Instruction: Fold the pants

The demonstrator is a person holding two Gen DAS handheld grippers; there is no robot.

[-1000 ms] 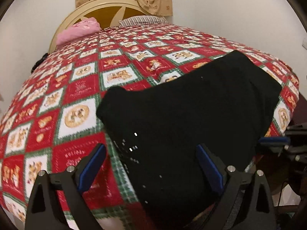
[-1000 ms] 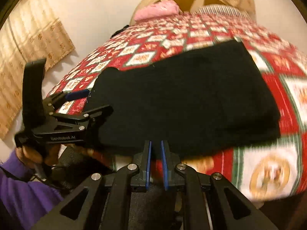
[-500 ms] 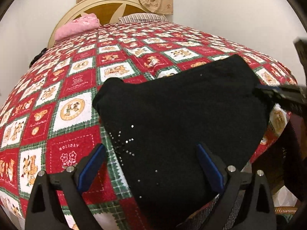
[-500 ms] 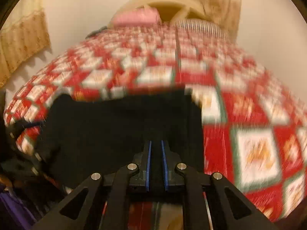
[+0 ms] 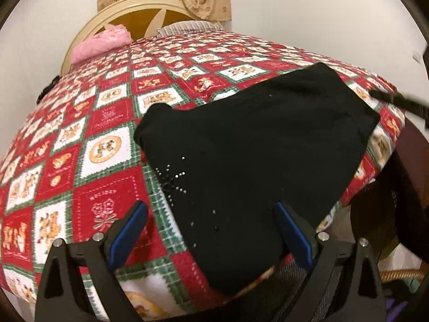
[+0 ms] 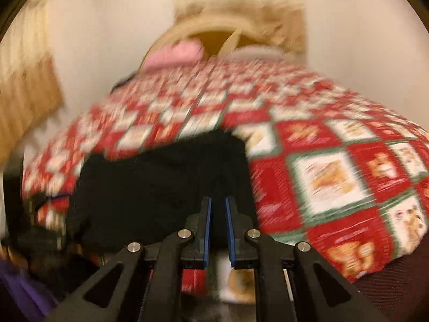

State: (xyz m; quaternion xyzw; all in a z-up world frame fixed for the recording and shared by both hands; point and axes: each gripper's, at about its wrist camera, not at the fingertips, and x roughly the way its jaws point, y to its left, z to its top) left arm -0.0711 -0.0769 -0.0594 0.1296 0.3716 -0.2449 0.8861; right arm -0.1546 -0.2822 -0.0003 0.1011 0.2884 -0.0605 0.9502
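Note:
Black pants (image 5: 254,145) lie folded into a flat block on the red patterned bedspread (image 5: 88,139), near the bed's front edge, with small rhinestones on the near left part. My left gripper (image 5: 211,228) is open and empty, hovering just in front of the pants' near edge. In the blurred right wrist view the pants (image 6: 163,185) lie left of centre. My right gripper (image 6: 217,206) has its jaws nearly closed with a narrow gap and holds nothing, just in front of the pants' right part.
A pink pillow (image 5: 100,43) and a striped pillow (image 5: 187,26) lie at the round headboard (image 5: 144,18) at the far end. White walls stand on both sides. A dark chair and basket (image 5: 396,214) stand at the right beside the bed.
The right gripper has swung from the pants' left part toward their right part, and its view is motion-blurred. The left gripper has risen slightly and stayed open. The pants have not moved.

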